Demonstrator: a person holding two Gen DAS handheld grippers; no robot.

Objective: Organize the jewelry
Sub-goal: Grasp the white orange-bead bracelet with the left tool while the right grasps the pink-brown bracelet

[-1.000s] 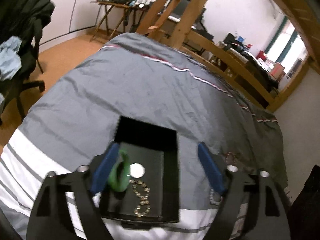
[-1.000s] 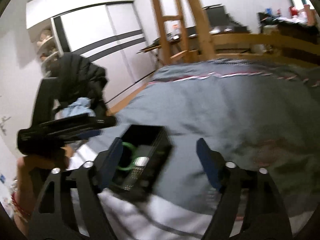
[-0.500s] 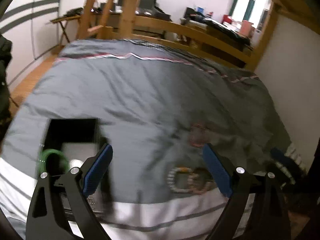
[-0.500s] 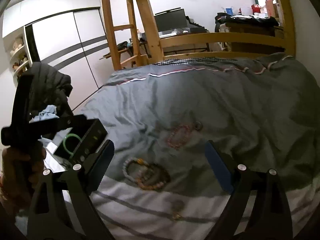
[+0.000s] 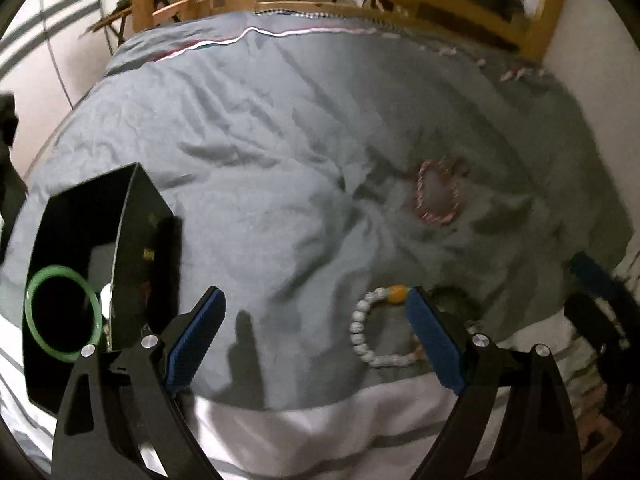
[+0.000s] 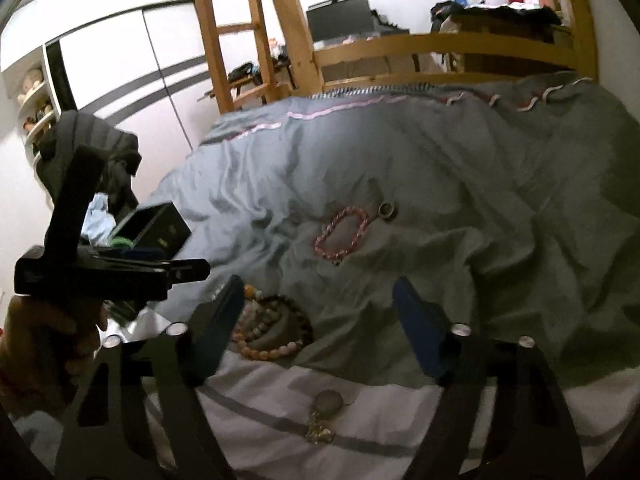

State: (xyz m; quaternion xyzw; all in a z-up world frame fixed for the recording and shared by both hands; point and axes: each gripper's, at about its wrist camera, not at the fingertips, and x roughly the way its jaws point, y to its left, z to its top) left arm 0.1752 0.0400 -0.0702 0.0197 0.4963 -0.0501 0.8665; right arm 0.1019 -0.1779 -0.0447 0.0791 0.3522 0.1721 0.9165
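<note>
A black jewelry box (image 5: 132, 240) lies on the grey bed at the left, with a green bangle (image 5: 60, 312) inside; it also shows in the right wrist view (image 6: 160, 228). My left gripper (image 5: 316, 340) is open and empty above the blanket, its right finger beside a white bead bracelet (image 5: 360, 336). A pink bracelet (image 5: 436, 196) lies farther back, and shows in the right wrist view (image 6: 342, 236) next to a small ring (image 6: 387, 211). My right gripper (image 6: 320, 328) is open and empty, over several bead bracelets (image 6: 268, 332). A pendant (image 6: 326, 412) lies near the bed's front edge.
The grey blanket (image 5: 280, 120) covers the bed, with a white striped band at the front edge. A wooden bed frame and ladder (image 6: 288, 40) stand behind. A chair with dark clothes (image 6: 96, 152) is at the left. The right gripper shows at the left view's right edge (image 5: 600, 304).
My left gripper swung right, away from the box, and now sits by the white bead bracelet. My right gripper moved lower and closer over the bead bracelets.
</note>
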